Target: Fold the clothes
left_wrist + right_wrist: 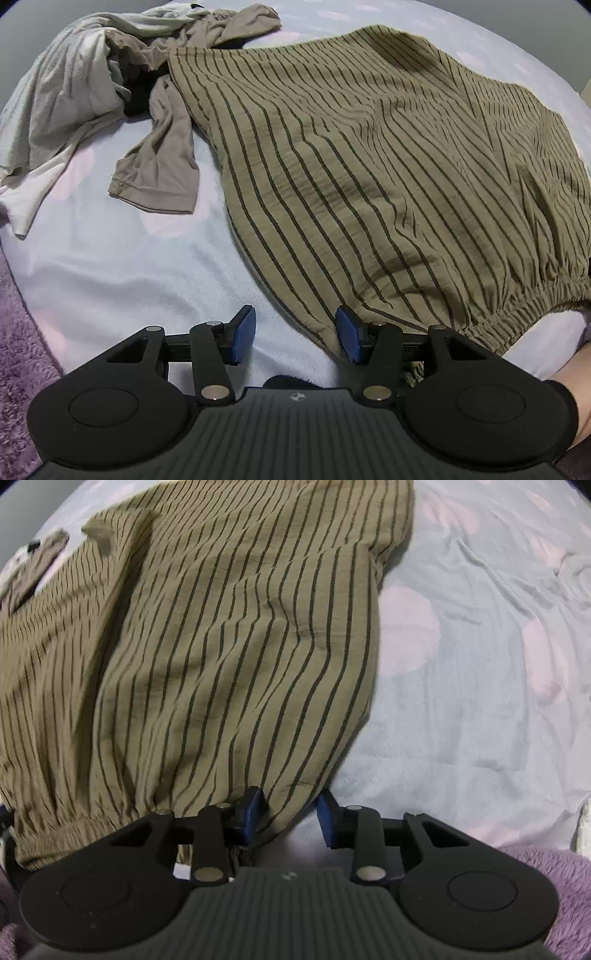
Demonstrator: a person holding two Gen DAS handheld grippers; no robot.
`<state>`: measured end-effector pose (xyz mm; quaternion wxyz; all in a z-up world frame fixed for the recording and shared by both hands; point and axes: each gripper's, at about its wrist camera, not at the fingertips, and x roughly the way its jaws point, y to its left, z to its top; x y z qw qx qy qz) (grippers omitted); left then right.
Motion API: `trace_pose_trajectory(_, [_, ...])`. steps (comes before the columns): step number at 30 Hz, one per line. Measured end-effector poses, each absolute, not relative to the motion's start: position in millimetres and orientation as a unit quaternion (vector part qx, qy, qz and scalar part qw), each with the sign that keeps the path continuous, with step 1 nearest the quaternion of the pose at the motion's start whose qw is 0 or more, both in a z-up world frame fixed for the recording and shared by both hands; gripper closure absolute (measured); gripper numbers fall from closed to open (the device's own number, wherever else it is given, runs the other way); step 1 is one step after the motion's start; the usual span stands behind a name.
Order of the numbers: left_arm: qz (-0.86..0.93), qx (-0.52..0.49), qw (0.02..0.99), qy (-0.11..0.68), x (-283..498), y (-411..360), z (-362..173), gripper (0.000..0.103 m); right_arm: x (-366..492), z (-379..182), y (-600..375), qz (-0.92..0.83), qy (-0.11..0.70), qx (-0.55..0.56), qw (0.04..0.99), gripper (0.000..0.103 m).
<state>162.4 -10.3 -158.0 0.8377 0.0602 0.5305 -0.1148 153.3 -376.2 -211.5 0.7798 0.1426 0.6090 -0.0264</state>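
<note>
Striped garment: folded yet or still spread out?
Spread, not folded. The striped garment lies open across the bedsheet, elastic waistband nearest the open left gripper and open right gripper.

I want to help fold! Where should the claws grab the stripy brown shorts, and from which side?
Grab the stripy shorts by the gathered stretchy waistband, one corner each, coming in flat from the near edge of the bed. That band is thick and bunched, so it pinches easily. The left claw and right claw are both open right by those two corners.
</note>
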Motion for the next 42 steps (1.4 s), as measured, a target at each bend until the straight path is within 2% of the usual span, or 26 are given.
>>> trace_pose_trajectory(1, [-0.112,0.056,0.841,0.526,161.0,-9.0,-154.1,0.056,152.4,-209.2,-380.1,-0.027,0.603,0.159,0.781,0.065])
trace_pose_trajectory(4, [-0.107,0.035,0.853,0.51,157.8,-5.5,-140.7,0.056,147.7,-198.0,-393.2,-0.032,0.586,0.208,0.783,0.054])
trace_pose_trajectory(9, [-0.115,0.004,0.861,0.496,160.8,-12.9,-125.9,0.056,142.1,-188.5,-373.9,-0.006,0.588,0.183,0.788,0.045])
trace_pose_trajectory(13, [-0.145,0.028,0.857,0.494,156.5,-32.4,-127.0,0.056,142.7,-202.4,-354.9,-0.011,0.601,0.135,0.788,0.044])
trace_pose_trajectory(19, [-0.176,0.052,0.834,0.521,149.8,-46.9,-145.2,0.056,150.2,-221.3,-358.7,-0.014,0.611,0.148,0.777,0.045])
trace_pose_trajectory(21, [-0.177,0.067,0.825,0.533,149.1,-51.8,-152.1,0.056,152.0,-225.1,-359.1,-0.012,0.613,0.147,0.776,0.047])
trace_pose_trajectory(24, [-0.177,0.098,0.812,0.547,147.4,-57.7,-162.5,0.056,153.3,-227.6,-358.8,-0.008,0.608,0.149,0.78,0.058])
trace_pose_trajectory(26, [-0.181,0.116,0.81,0.546,144.4,-59.6,-165.3,0.056,152.1,-228.3,-359.9,-0.001,0.601,0.156,0.784,0.077])
trace_pose_trajectory(29, [-0.184,0.125,0.807,0.547,143.1,-61.1,-166.9,0.056,149.9,-225.7,-365.0,0.005,0.587,0.175,0.79,0.091])
trace_pose_trajectory(42, [-0.19,0.126,0.803,0.551,144.5,-60.7,-169.0,0.057,131.0,-192.8,-370.2,0.019,0.521,0.243,0.818,0.095])
